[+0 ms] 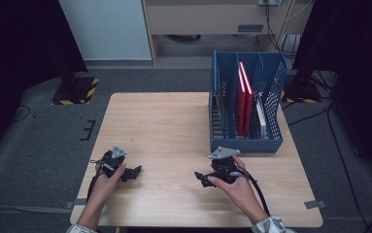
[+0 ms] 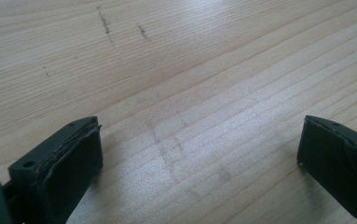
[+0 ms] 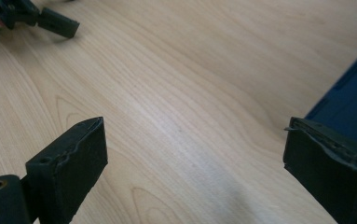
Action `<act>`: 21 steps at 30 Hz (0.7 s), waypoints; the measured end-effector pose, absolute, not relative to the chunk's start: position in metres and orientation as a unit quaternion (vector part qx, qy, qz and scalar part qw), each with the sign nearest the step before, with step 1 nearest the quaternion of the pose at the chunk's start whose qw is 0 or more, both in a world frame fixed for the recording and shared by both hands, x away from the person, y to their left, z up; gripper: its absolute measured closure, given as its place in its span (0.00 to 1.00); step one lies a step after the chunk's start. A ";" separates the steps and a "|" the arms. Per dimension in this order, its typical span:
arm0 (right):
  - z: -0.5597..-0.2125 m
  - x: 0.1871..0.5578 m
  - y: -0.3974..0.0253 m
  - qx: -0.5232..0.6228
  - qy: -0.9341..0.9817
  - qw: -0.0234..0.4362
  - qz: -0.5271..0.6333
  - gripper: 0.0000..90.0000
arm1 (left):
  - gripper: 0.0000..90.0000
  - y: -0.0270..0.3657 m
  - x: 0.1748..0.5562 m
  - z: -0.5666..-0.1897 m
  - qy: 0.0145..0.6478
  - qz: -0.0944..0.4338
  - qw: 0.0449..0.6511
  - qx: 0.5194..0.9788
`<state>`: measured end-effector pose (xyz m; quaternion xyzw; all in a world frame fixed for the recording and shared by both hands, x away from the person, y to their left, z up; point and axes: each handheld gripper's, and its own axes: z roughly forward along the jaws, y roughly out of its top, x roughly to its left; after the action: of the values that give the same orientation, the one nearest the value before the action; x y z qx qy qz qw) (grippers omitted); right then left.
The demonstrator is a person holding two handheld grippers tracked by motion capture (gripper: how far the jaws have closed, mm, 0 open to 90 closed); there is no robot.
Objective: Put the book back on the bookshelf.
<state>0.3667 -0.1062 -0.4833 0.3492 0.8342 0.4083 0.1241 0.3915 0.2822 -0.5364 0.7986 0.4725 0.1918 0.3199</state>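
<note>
— So, how do the jaws stand at this moment?

— Both pairs are spread wide and they hold nothing. Between the jaws of the left gripper (image 1: pixel 136 171) I see only bare wood with some small dark scratches farther away. Between the jaws of the right gripper (image 1: pixel 201 177) there is also only bare wood.

— And where are the grippers?

— Both are low over the near part of the desk (image 1: pixel 164 121), well apart, and their jaws point toward each other. The left hand (image 1: pixel 107 180) holds one, the right hand (image 1: pixel 234 184) the other.

— Which thing is nearest to them?

— The blue file rack (image 1: pixel 248 144). It stands upright on the far right part of the desk, just beyond the right gripper. Its blue wall (image 3: pixel 353 107) appears beside the jaw in the right gripper view. Inside one compartment stand red books (image 1: pixel 245 99), and a white one (image 1: pixel 261 119) is next to them.
</note>
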 end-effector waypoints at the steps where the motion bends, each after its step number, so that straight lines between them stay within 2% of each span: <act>1: -0.486 0.366 -0.104 0.348 0.836 0.122 0.406 0.07 | 0.00 0.282 0.392 -0.536 0.473 0.192 0.320 0.799; 21: -0.521 0.387 -0.045 0.346 0.854 0.108 0.374 0.09 | 0.00 0.282 0.392 -0.536 0.471 0.191 0.319 0.800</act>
<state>0.3866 -0.0447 -0.5210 0.3458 0.8538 0.3739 0.1078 0.3918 0.2824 -0.5362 0.7998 0.4712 0.1906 0.3195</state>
